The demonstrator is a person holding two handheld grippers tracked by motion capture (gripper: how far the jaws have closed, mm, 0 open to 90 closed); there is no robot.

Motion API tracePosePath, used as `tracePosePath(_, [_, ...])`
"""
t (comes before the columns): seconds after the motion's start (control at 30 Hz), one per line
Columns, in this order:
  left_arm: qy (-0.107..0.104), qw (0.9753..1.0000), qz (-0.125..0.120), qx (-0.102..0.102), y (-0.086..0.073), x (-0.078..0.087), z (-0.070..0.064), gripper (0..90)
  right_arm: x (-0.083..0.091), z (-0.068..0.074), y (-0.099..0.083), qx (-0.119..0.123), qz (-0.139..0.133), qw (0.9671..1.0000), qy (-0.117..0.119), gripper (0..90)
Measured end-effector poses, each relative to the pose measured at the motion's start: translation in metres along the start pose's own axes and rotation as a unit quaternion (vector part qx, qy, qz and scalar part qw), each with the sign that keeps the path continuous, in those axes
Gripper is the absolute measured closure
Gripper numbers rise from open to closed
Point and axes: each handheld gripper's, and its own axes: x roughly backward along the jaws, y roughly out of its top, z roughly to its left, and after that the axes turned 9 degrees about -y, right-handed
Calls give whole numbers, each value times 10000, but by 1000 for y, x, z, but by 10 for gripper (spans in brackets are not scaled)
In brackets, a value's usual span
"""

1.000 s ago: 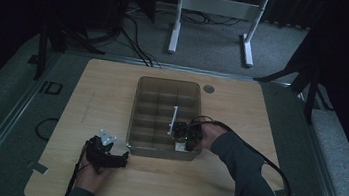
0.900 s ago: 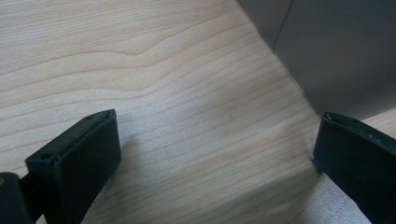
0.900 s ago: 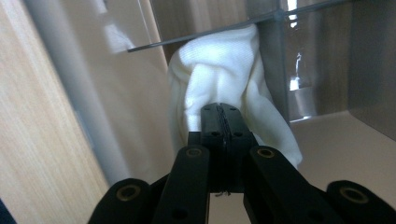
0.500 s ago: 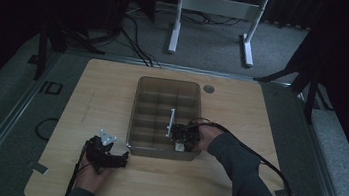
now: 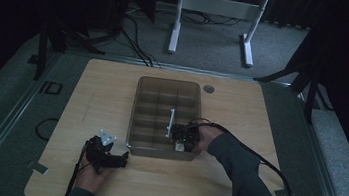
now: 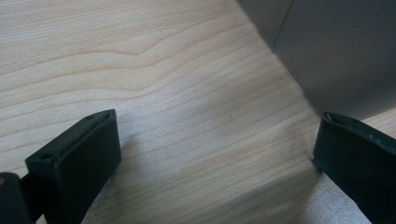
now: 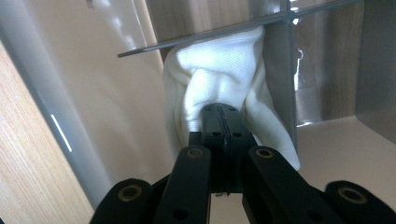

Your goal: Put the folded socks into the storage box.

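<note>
You have one wooden table (image 5: 112, 95) in front of you, and on it one clear grey bin (image 5: 167, 88) split by dividers into small compartments, standing at the middle of the top. A single round grey disc (image 5: 208, 88) sits in the table just beyond the bin's far right corner.

Your two grippers work at the near end. The right gripper (image 5: 181, 140) dips into the bin's near right compartment; in the right gripper view its jaws are pressed fully together, pinching a fold of one white cloth (image 7: 224, 79). The cloth is bunched against the divider at the compartment's far wall, with its lower edge hanging beside the jaws. One slim white piece (image 5: 170, 122) stands upright in the bin just past your right gripper; what it is cannot be told.

Your left gripper (image 5: 120, 158) rests on the table near the bin's near left corner, not touching it. In the left gripper view its jaws are spread wide with bare wood between them, holding nothing, and the bin's wall shows close ahead.
</note>
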Motion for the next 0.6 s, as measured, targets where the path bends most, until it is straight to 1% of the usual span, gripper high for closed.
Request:
tracePosePath(0.03, [-1,10000,-2,1,0,0,0,10,0,0,0,3,-17,10000,6,900])
tracePosePath(0.07, [-1,10000,-2,2,0,0,0,10,3,-2,-3,-2,-113,9999,89,889])
tracePosePath(0.13, [-1,10000,-2,2,0,0,0,10,7,-3,-6,-44,-211,9997,144,863])
tracePosePath(0.17, [-1,10000,-2,2,0,0,0,10,7,-3,-6,-44,-211,9997,144,863])
tracePosePath(0.2, [0,10000,-2,1,0,0,0,10,12,-3,-10,-78,-312,9993,189,848])
tracePosePath(0.23, [0,10000,-2,1,0,0,0,10,14,-3,-11,-71,-375,9991,189,841])
tracePosePath(0.33, [5,10000,4,-10,0,0,0,10,21,-5,-19,-185,-561,9981,189,830])
tracePosePath(0.37, [5,10000,4,-10,0,0,0,10,21,-5,-19,-185,-561,9981,189,830])
tracePosePath(0.4, [5,10000,4,-10,0,0,0,10,23,-6,-22,-237,-642,9975,181,830])
tracePosePath(0.43, [2,10000,0,-3,0,0,0,10,28,-9,-28,-355,-799,9960,196,809])
tracePosePath(0.47, [2,10000,0,-3,0,0,0,10,28,-9,-28,-355,-799,9960,196,809])
tracePosePath(0.5, [1,10000,1,-4,0,0,0,10,32,-11,-32,-452,-953,9942,199,791])
tracePosePath(0.53, [3,10000,-3,-1,0,0,0,10,33,-11,-34,-486,-1013,9934,215,784])
tracePosePath(0.6, [3,10000,-6,1,0,0,0,10,36,-10,-37,-543,-1154,9917,149,764])
